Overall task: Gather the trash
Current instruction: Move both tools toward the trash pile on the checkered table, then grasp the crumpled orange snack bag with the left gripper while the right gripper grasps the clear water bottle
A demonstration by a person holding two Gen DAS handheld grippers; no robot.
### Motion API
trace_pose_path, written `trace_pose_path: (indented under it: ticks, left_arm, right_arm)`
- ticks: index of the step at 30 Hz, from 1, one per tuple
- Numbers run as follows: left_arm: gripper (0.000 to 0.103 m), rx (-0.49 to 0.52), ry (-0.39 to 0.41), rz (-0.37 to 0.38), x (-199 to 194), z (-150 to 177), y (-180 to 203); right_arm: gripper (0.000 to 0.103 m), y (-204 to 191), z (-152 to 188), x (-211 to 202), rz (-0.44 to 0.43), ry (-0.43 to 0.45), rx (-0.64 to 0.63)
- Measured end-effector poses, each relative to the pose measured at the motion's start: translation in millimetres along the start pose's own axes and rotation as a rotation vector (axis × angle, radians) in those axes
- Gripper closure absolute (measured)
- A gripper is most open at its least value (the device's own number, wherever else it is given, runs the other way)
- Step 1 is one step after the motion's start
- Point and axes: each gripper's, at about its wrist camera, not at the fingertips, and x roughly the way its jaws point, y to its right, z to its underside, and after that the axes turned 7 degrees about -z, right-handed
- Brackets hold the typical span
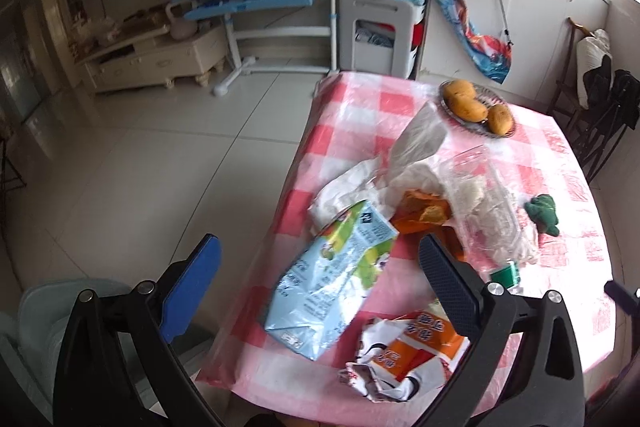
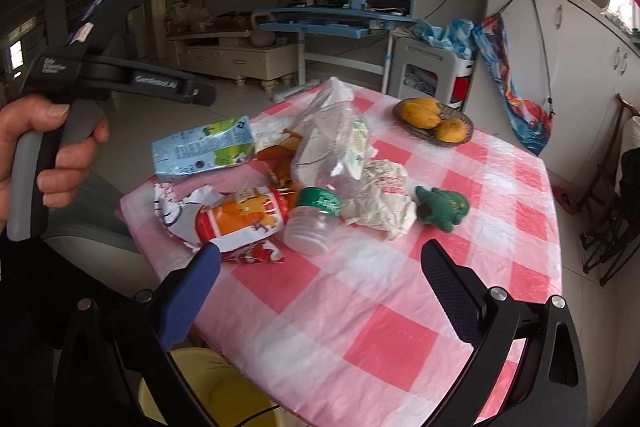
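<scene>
The trash lies heaped near the left edge of the table (image 2: 400,339), which wears a pink-and-white checked cover. A crushed light-blue juice carton (image 1: 336,279) sits closest to that edge, partly between the left gripper's (image 1: 320,287) spread fingers, which hover above it and grasp nothing. Just beside the carton lies a crumpled orange-and-white wrapper (image 1: 404,359), and behind it orange peel scraps (image 1: 424,213). A clear plastic bag (image 2: 332,143) rests on the heap, next to a wad of white paper (image 2: 380,203) and a tipped clear jar with a green lid (image 2: 316,215). A small green toy (image 2: 442,207) sits just right of the paper. Farther back, a dish of yellow-orange fruit (image 2: 434,121) stands apart. The right gripper (image 2: 320,291) hangs released over bare cloth. A hand (image 2: 48,155) grips the left tool's handle. A yellow bin (image 2: 216,395) shows below the table edge.
</scene>
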Motion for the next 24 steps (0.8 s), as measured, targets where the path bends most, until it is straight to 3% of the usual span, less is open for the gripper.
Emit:
trace_pose_path:
  ticks: [4,8,11,14,18,24]
  left_arm:
    - [0.007,0.012,-0.034,0.072,1.3,0.0,0.9]
    - [0.007,0.105,-0.018,0.029,1.1,1.4,20.5]
    - [0.007,0.141,-0.03,0.137,-4.6,2.9,30.1]
    - [0.007,0.268,-0.045,0.16,-6.1,11.9,51.2]
    - [0.007,0.444,-0.09,0.189,-4.5,34.8,80.5]
    - [0.008,0.638,-0.129,0.112,10.6,66.2,111.9]
  right_arm:
    - [0.009,-25.0,-0.8,15.0,-0.074,-0.034,-0.084]
    - [0.01,-31.2,0.9,31.3,-0.1,-0.086,-0.083]
    - [0.01,-20.5,0.7,38.5,-0.038,-0.102,-0.057]
    - [0.011,-0.5,-0.8,40.4,0.014,-0.102,0.008]
    - [0.022,25.9,-2.6,36.4,0.059,-0.096,0.098]
    - [0.025,48.3,-2.7,27.1,0.085,-0.066,0.182]
